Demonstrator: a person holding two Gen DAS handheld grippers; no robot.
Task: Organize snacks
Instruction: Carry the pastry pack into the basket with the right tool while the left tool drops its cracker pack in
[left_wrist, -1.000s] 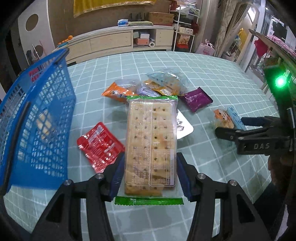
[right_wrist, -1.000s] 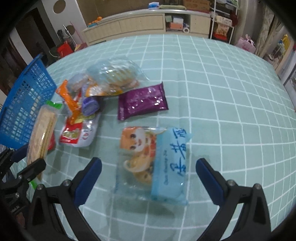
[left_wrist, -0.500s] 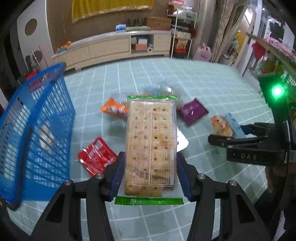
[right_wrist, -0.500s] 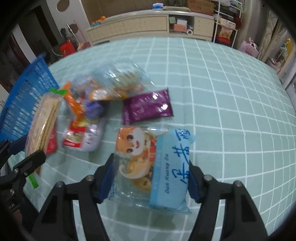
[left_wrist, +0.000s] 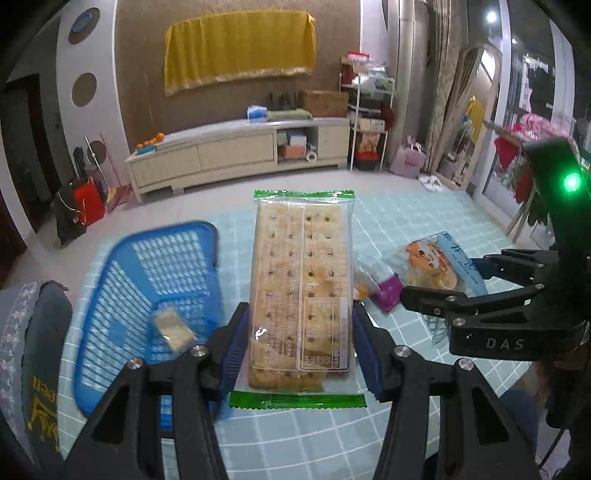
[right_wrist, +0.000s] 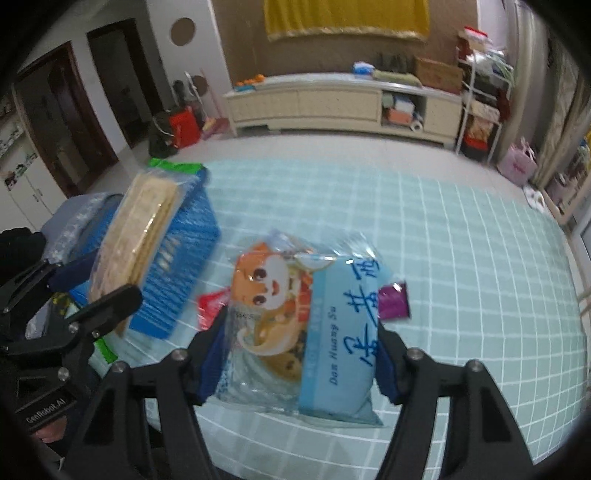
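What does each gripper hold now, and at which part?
The left gripper holds the cracker pack by its long side edges, near the bottom. The right gripper holds the blue cartoon snack bag by its sides.

1. I see the cracker pack (left_wrist: 301, 291), a long clear wrapper with green crimped ends and 2 columns of pale dotted crackers, held up off the table just right of the basket.
2. The blue lattice basket (left_wrist: 122, 280) stands on the checked cloth, with 1 small tan packet (left_wrist: 173, 329) inside.
3. The cartoon pastry bag (right_wrist: 303, 328), clear with an orange face and a light blue panel, is lifted.
4. A purple packet (right_wrist: 394, 302) and a red packet (right_wrist: 210, 308) lie on the cloth.
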